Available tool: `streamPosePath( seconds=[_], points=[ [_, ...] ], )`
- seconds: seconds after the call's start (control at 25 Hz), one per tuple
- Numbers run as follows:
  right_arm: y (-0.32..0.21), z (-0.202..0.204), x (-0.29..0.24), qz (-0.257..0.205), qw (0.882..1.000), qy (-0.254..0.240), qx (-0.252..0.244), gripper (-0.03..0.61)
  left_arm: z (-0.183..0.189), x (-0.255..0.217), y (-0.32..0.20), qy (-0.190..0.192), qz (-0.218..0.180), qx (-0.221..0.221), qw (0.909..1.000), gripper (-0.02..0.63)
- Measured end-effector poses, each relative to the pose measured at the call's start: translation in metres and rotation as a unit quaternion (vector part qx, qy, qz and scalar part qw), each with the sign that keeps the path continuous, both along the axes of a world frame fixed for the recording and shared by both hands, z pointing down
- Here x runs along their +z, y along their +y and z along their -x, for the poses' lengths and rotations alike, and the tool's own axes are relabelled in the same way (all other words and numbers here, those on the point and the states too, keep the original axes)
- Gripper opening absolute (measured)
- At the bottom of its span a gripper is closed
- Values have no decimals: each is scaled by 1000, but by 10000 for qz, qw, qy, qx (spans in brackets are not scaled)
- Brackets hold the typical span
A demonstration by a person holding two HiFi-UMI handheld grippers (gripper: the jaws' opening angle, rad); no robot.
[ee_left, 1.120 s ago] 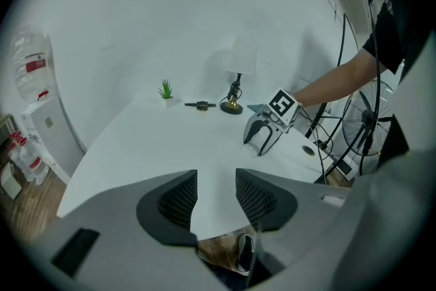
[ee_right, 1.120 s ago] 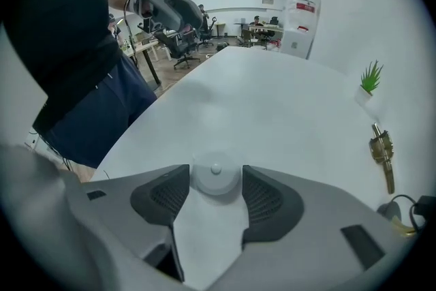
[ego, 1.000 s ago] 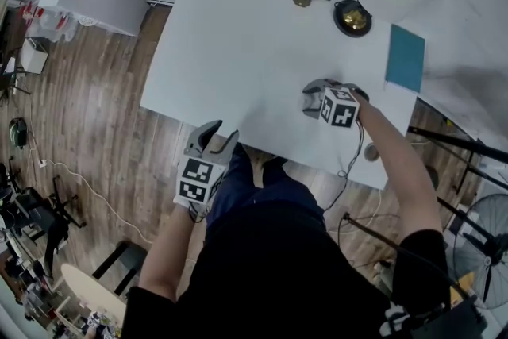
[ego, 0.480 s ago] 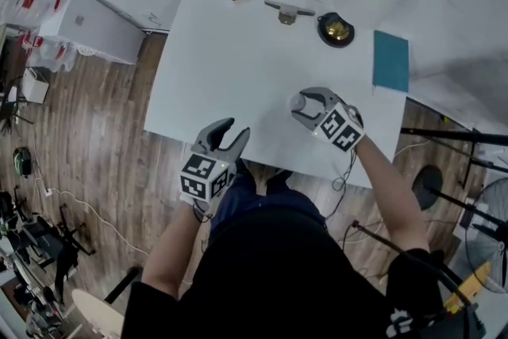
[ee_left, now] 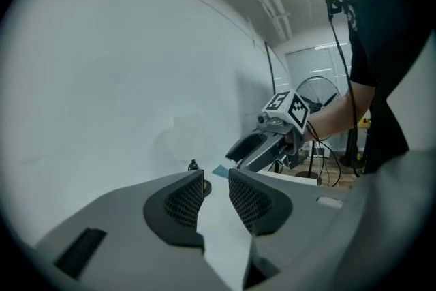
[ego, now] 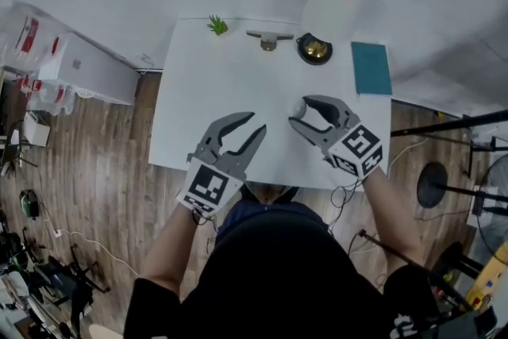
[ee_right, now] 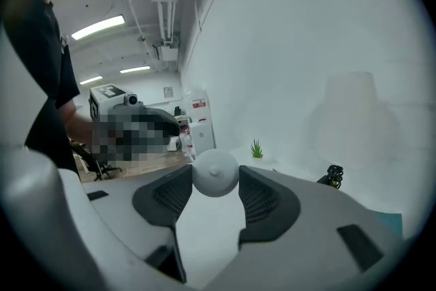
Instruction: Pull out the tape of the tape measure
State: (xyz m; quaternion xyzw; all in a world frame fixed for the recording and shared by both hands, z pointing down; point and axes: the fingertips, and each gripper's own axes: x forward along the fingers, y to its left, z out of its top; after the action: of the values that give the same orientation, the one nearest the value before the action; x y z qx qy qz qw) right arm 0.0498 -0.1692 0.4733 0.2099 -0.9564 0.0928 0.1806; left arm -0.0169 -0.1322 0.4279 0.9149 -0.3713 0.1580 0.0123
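A small round white tape measure (ee_right: pixel 215 172) sits between the pads of my right gripper (ee_right: pixel 215 180), which is shut on it. In the head view the tape measure (ego: pixel 299 107) shows at the tips of the right gripper (ego: pixel 301 113), held above the white table (ego: pixel 206 83). No tape is seen drawn out. My left gripper (ego: pixel 255 124) hovers over the table's near edge, left of the right one. Its jaws have just been closing; a narrow gap stays between its pads (ee_left: pixel 185 200) and nothing is in it. The right gripper (ee_left: pixel 262 146) shows beyond them.
Along the table's far edge stand a small green plant (ego: pixel 216 25), a grey metal piece (ego: pixel 268 37), a black round object with a gold centre (ego: pixel 315 49) and a teal book (ego: pixel 371 67). A white box (ego: pixel 87 67) and wooden floor lie to the left.
Both grippers have risen and come nearer the head camera. The left one went from beside the table's near edge to over it, and its jaws have narrowed. The right one still grips the white tape measure.
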Motion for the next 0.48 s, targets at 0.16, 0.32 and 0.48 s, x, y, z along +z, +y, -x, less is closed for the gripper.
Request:
streamPosePath(
  seconds=[0.16,0.32,0.48],
  points=[
    [7,1,-33,290,9990,-334,-84,219,-25,-33,2,-66,-536,727,9959,109],
    [13,3,-54,517,9971,-535,-174,219,-37,-47,5,-156,-821,1157,9898,84],
    [20,6,-62,537,9970,-479,-287,219,-41,-48,11,-293,-845,1460,9852,71]
  ],
)
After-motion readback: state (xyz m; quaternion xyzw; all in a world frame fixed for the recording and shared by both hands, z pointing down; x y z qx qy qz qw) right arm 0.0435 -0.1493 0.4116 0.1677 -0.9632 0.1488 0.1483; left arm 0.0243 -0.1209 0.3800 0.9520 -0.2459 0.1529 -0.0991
